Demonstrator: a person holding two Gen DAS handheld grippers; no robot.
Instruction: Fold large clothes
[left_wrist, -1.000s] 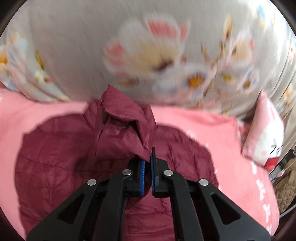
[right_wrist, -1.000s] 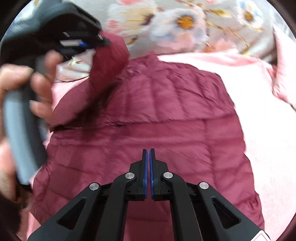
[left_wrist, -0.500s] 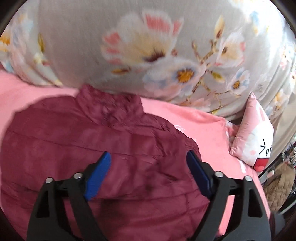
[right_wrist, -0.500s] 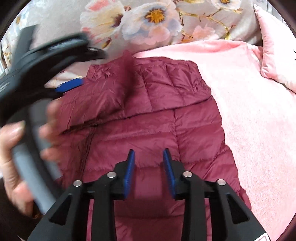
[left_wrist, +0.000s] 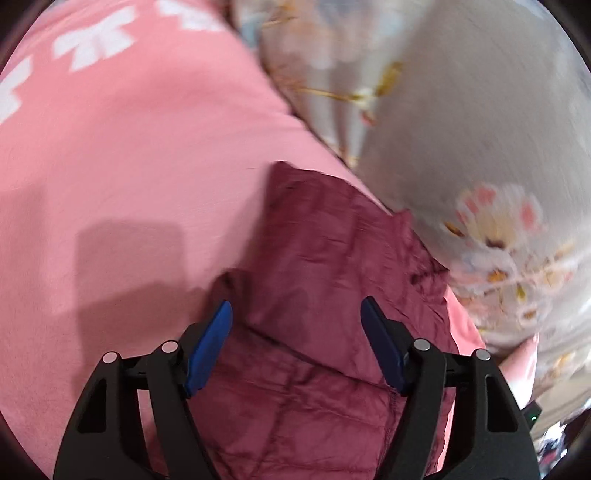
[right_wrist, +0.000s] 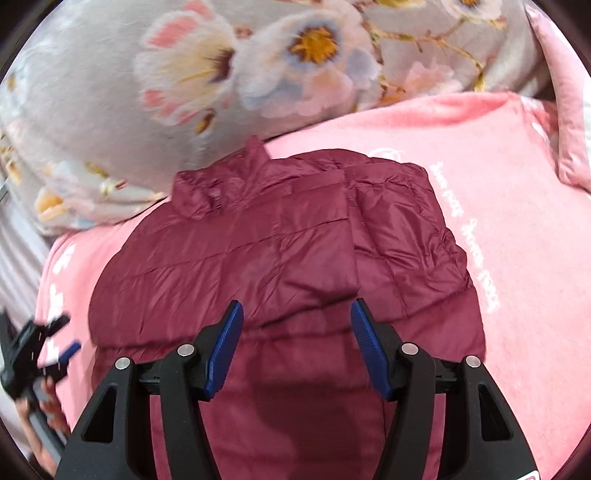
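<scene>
A dark red quilted puffer jacket (right_wrist: 280, 258) lies flat on a pink blanket (right_wrist: 517, 206), collar toward the floral bedding, both sleeves folded in over the body. My right gripper (right_wrist: 296, 325) hovers open over the jacket's middle, nothing between its fingers. In the left wrist view the jacket's (left_wrist: 325, 266) left side and corner show, blurred. My left gripper (left_wrist: 296, 321) is open above that edge, holding nothing. The left gripper (right_wrist: 59, 350) also appears at the far left of the right wrist view, held in a hand (right_wrist: 37, 413), off the jacket.
A grey floral duvet (right_wrist: 258, 74) bulges behind the jacket's collar. A pink pillow (right_wrist: 561, 96) sits at the far right. The pink blanket (left_wrist: 129, 147) with white print spreads to the jacket's left and right.
The left gripper let go of the sleeve it held and swung off to the jacket's left side. The right gripper went from shut to wide open. Both sleeves now lie flat.
</scene>
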